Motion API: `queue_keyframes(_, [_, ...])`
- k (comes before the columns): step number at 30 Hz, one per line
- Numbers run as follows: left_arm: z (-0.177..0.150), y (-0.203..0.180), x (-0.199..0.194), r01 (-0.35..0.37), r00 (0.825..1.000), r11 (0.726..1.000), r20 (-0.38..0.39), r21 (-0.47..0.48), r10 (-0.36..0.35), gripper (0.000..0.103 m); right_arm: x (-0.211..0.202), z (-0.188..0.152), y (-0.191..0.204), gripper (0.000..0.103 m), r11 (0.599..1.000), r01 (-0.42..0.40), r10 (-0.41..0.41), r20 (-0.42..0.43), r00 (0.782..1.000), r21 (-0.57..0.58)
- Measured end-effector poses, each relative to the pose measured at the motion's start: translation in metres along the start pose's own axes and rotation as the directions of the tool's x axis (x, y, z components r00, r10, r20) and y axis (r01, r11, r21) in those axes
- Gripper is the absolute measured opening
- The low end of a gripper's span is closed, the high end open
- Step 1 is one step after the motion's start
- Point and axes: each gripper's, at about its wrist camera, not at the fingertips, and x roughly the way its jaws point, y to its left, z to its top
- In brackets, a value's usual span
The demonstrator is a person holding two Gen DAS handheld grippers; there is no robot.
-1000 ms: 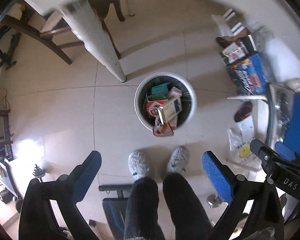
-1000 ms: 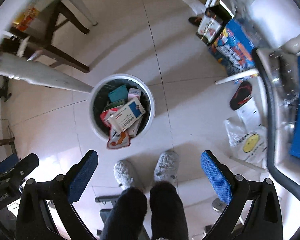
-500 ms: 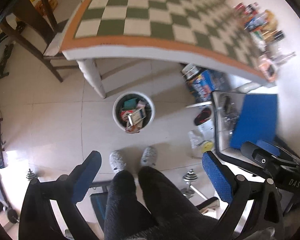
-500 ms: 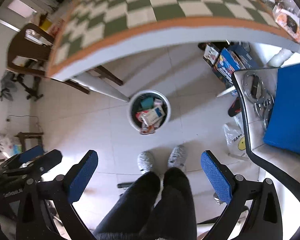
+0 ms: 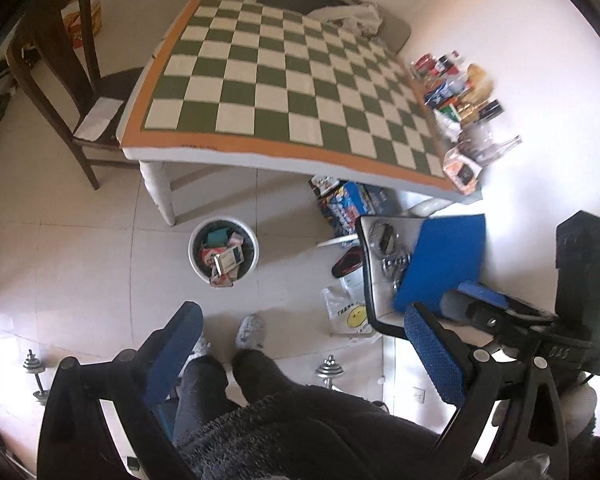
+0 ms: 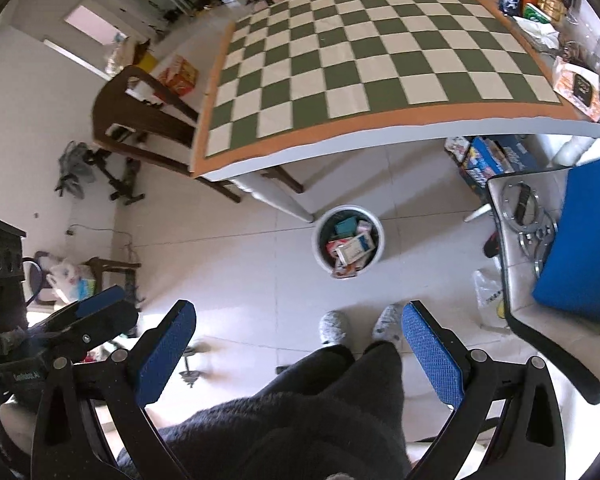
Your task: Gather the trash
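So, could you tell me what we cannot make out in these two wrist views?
- Cluttered items at the table's far edge: too small and blurred in the left wrist view to name.
- Lower contents of the trash bin: covered by the boxes on top, in both views.
- Floor under the checkered table: hidden by the tabletop.
- Blue box under the table: partly cut off by the table edge.
- The person's legs hide the floor beneath them.
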Motion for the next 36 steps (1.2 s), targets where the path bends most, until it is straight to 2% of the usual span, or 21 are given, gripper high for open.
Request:
queue_keyframes(12, [-0.004,0.0,-0.02,0.024,1.0,1.0,0.017,-0.003,-0.024,0.103,-0.024,0.001,0.019,0.103,0.998,-0.022,0.022,-0.002,1.0,-0.054])
queue_keyframes(36, [-0.006,0.007,-0.022,0.008,1.0,1.0,0.012,-0.029,-0.008,0.103,-0.015,0.004,0.021,0.103,0.997,-0.015,0.012,-0.049,0.999,-0.074])
